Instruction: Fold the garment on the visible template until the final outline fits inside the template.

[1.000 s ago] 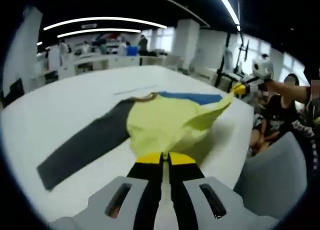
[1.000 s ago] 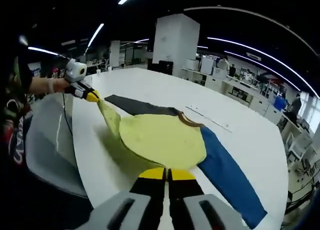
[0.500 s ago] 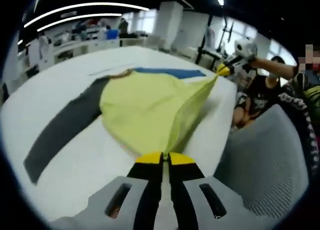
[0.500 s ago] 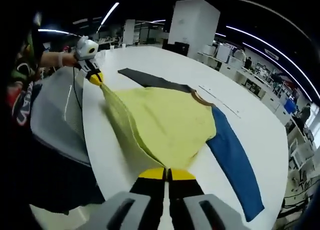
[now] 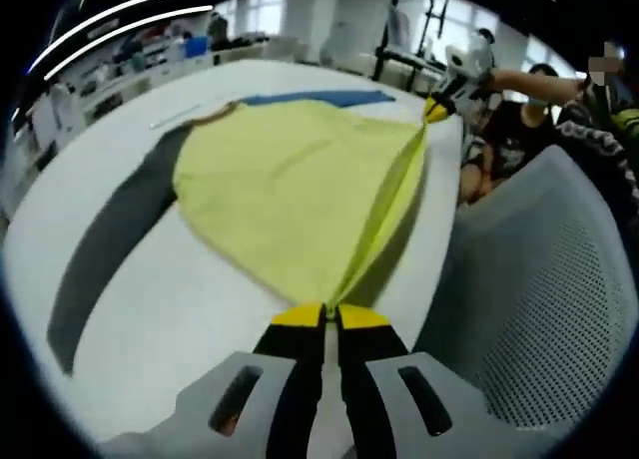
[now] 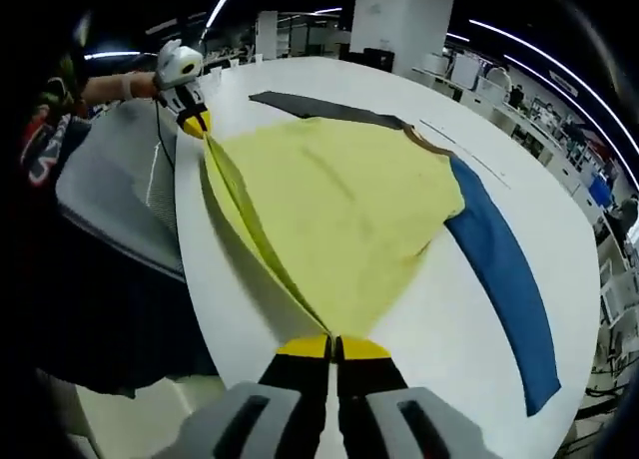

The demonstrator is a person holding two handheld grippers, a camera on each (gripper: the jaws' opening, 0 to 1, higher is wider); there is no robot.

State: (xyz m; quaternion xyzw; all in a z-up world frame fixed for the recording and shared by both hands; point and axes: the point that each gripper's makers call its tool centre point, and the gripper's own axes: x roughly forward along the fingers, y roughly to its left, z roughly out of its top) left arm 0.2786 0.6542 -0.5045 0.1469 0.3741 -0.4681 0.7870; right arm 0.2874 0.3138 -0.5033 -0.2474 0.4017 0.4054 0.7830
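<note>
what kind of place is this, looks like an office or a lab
Probably a large open-plan lab or office workspace: long ceiling light strips, rows of benches with equipment in the background, and a big white table with a grey mesh chair beside it.

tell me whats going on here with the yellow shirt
A person holds a gripper in each hand and has pinched the hem of a yellow shirt, one corner in the left gripper and one in the right gripper. The hem is stretched taut between them along the near edge of the white table. The grey sleeve and the blue sleeve lie spread out flat. No fold is made yet.
</note>
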